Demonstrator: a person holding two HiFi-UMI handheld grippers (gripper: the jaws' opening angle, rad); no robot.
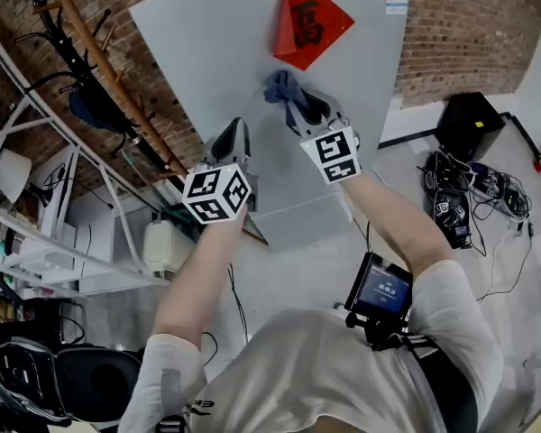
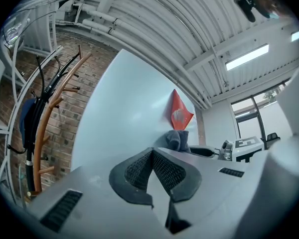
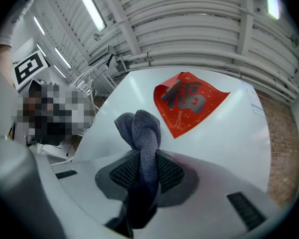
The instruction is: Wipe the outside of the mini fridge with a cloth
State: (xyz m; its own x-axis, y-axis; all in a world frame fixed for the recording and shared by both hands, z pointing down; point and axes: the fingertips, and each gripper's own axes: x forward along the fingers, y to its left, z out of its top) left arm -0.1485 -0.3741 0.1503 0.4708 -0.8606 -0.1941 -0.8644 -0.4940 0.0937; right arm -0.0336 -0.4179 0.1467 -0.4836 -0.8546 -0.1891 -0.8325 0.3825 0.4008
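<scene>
The mini fridge [image 1: 252, 52] is a white box with a red diamond sticker [image 1: 308, 22] on its flat face. My right gripper [image 1: 299, 106] is shut on a blue-grey cloth [image 1: 281, 88], and the bunched cloth [image 3: 142, 133] sticks out past the jaws against the fridge face [image 3: 229, 133] just below the sticker [image 3: 189, 101]. My left gripper [image 1: 235, 142] hangs to the left and lower, over the same face [image 2: 124, 113]. Its jaws [image 2: 152, 171] are shut with nothing between them. The cloth [image 2: 175, 139] shows beyond them.
A wooden coat rack [image 1: 108, 79] leans by the brick wall [image 1: 469, 25] left of the fridge. A metal shelf frame [image 1: 36, 197] stands at far left. A black box [image 1: 469, 124] and tangled cables [image 1: 473, 201] lie on the floor at right.
</scene>
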